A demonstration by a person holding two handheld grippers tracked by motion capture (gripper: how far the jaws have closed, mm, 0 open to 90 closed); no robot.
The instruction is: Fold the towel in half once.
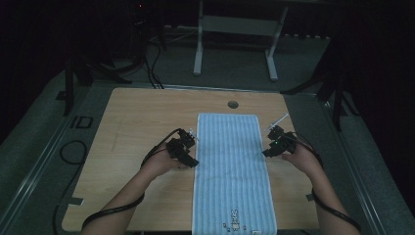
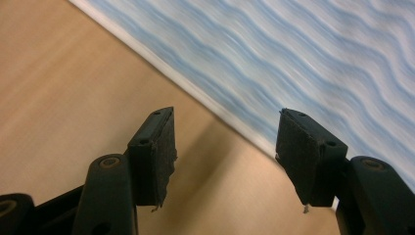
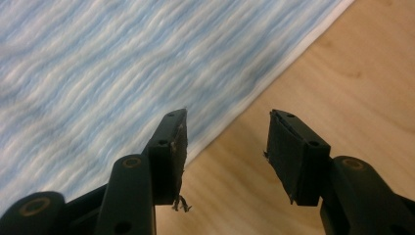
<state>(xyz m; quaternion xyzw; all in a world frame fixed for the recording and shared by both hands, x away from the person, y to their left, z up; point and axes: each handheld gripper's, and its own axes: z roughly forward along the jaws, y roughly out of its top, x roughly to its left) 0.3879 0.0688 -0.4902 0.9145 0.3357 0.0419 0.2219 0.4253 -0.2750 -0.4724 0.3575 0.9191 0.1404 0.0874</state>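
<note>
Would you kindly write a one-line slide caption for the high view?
Two hand-held grippers, left gripper and right gripper, open at opposite long edges of a blue striped towel spread flat on a wooden table.

Dim overhead scene, brighter close-ups.
The high view is dark and grainy; in both gripper views the blue-and-white striped towel (image 2: 313, 58) is smeared by blur.

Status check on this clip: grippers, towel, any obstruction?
Left gripper open, at towel's left edge. Right gripper open, at its right edge. Striped towel flat on table, ungrasped. Nothing in the way.
</note>
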